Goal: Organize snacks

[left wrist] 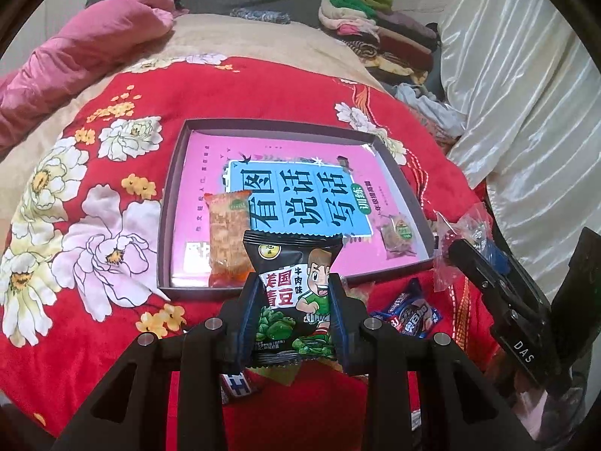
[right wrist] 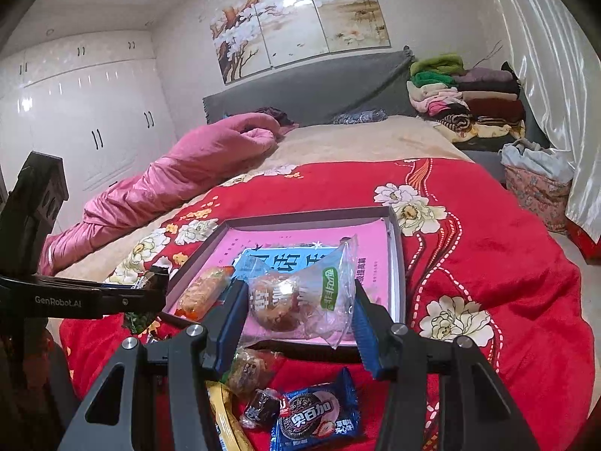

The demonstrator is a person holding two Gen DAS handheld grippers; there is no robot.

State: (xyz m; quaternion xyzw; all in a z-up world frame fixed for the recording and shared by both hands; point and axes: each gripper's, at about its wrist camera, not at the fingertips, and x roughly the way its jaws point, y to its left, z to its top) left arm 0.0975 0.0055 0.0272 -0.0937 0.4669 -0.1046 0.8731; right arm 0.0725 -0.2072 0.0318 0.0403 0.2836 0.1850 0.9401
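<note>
My left gripper is shut on a black pea snack packet, held upright just in front of the tray's near rim. The shallow dark tray lies on the red bed cover, with a pink book cover in its bottom. An orange snack pack lies at the tray's near left and a small clear-wrapped snack at its near right. My right gripper is shut on a clear-wrapped round pastry, held over the tray's near edge. The orange pack shows left of it.
Loose snacks lie on the red flowered cover under the right gripper: a blue cookie pack, a dark small candy, a yellow stick. A pink quilt lies at the left. Folded clothes stack by the headboard.
</note>
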